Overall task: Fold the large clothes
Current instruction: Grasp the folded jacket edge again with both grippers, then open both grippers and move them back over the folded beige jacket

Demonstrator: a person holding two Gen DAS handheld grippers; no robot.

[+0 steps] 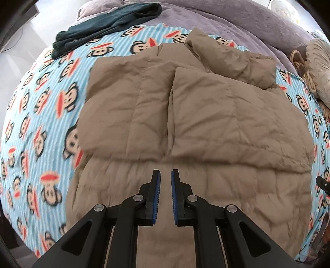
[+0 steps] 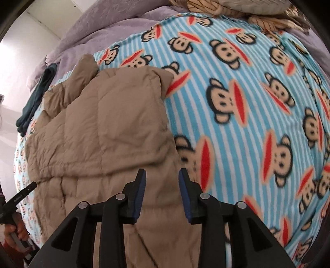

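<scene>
A tan quilted puffer jacket lies spread on a bed over a blue striped monkey-print blanket. Its two upper side panels are folded in over the middle, and a sleeve lies across the top right. My left gripper hovers above the jacket's lower middle, jaws slightly apart with nothing between them. In the right wrist view, my right gripper is open and empty above the jacket's right edge, where it meets the blanket.
A dark teal garment lies at the far left of the bed, also seen in the right wrist view. A purple quilt covers the head end. Beige cushions sit at the right. The left gripper's handle and hand show at the left edge.
</scene>
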